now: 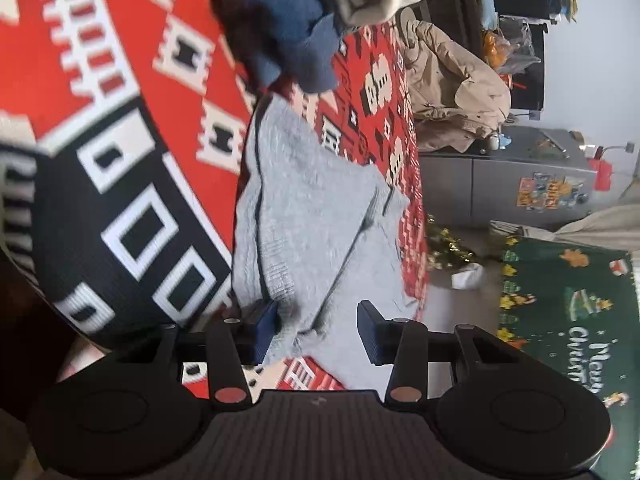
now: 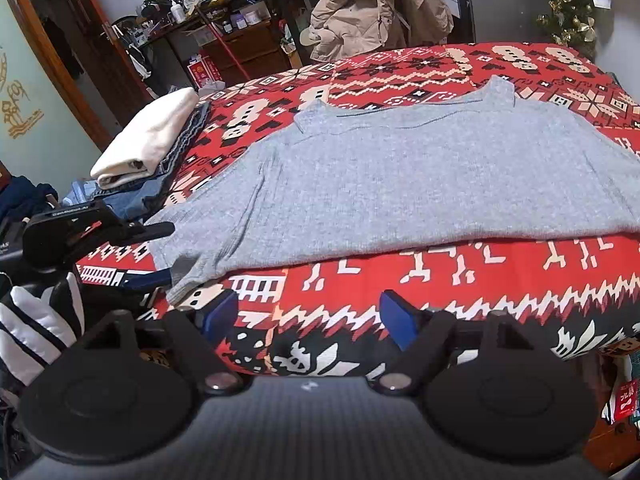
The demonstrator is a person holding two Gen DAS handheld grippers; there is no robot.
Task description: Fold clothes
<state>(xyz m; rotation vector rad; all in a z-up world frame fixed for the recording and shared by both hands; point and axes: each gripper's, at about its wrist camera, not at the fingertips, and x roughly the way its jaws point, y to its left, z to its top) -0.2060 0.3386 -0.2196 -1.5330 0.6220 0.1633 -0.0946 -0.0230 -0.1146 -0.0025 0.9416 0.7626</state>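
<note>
A grey knit T-shirt [image 2: 400, 176] lies spread flat on a red patterned bedspread [image 2: 400, 280]. Its near left sleeve corner [image 1: 312, 220] sits between the fingers of my left gripper [image 1: 318, 332]. The jaws stand apart and the pads do not press the cloth. In the right wrist view the left gripper [image 2: 166, 254] comes in from the left, with one finger above the sleeve and one below it. My right gripper [image 2: 308, 316] hovers open over the bedspread's front edge, just short of the shirt's hem, with nothing between its blue pads.
A folded white garment [image 2: 148, 140] rests on folded jeans [image 2: 180, 148] at the bed's left side. A beige jacket [image 2: 372, 8] hangs behind the bed near a cluttered desk [image 2: 224, 0]. A striped glove [image 2: 36, 328] holds the left gripper. A green Christmas mat [image 1: 568, 312] covers the floor.
</note>
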